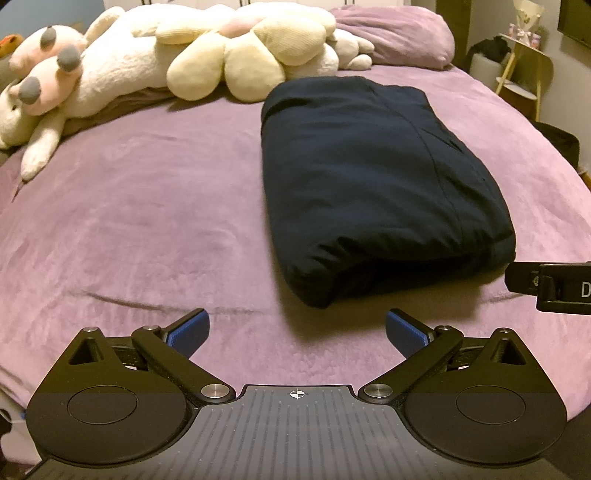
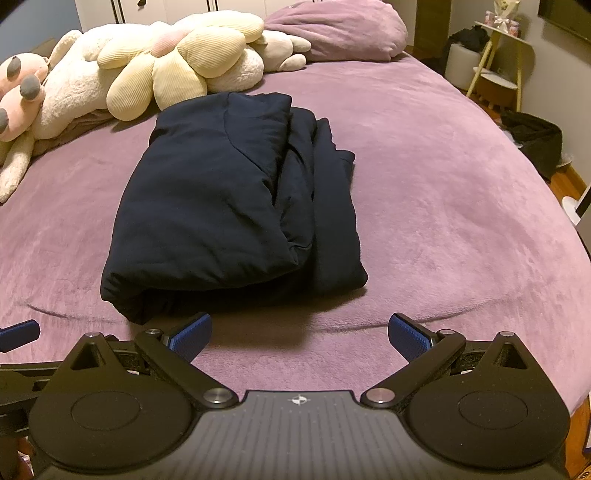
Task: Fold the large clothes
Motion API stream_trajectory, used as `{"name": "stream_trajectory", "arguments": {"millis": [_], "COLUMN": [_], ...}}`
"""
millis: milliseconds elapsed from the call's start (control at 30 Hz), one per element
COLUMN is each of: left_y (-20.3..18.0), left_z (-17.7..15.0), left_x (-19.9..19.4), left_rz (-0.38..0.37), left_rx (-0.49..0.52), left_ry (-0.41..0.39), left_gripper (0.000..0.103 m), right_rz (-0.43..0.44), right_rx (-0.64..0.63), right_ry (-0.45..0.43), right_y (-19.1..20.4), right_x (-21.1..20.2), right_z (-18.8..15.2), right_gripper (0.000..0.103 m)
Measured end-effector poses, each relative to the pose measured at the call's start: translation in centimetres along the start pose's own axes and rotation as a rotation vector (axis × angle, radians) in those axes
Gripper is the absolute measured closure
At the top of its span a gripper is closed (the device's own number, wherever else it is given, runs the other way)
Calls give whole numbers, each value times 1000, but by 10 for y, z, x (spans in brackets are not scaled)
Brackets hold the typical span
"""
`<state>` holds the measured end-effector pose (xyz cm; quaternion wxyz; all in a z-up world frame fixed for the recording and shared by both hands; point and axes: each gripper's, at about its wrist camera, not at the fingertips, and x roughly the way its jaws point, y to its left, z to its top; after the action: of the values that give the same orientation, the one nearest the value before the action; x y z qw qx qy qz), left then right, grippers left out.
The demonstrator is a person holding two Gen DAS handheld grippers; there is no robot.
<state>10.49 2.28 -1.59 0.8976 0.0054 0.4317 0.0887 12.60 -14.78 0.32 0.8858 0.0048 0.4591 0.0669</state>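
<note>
Left wrist view: left gripper hangs over the purple bedspread, fingers spread wide, nothing between the blue pads. Navy jacket lies folded into a thick rectangular bundle on the bed, ahead and to the right of this gripper, not touching it. Rounded fold edge faces the gripper. Part of the right gripper pokes in at the right edge, just beside the jacket's near right corner; contact can't be told.

Right wrist view: right gripper also wide open and empty, over bare bedspread just short of the jacket. From this side the stacked layers show along the jacket's right edge, a flatter layer sticking out beneath the puffy top. One blue fingertip of the left gripper shows at the far left.

Behind the jacket: a cream flower cushion and white plush toy along the head of the bed, a purple pillow to the right of them. Flower cushion sits near the jacket's far edge.
</note>
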Motion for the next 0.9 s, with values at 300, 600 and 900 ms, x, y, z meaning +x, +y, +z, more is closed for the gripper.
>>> {"name": "stream_trajectory", "arguments": {"millis": [300, 600, 900], "left_y": [-2, 1, 3], "left_z": [0, 2, 3], "left_x": [-1, 0, 4], "left_rz": [14, 35, -12], "left_rx": [9, -10, -35], "left_ry": [-5, -5, 31], "left_gripper": [0, 0, 0], "right_rz": [2, 3, 7], "right_rx": [0, -4, -3], "right_ry": [0, -9, -7], "right_y": [0, -1, -1], "right_x": [0, -2, -2], "right_z": [0, -1, -1], "right_gripper": [1, 1, 1]}}
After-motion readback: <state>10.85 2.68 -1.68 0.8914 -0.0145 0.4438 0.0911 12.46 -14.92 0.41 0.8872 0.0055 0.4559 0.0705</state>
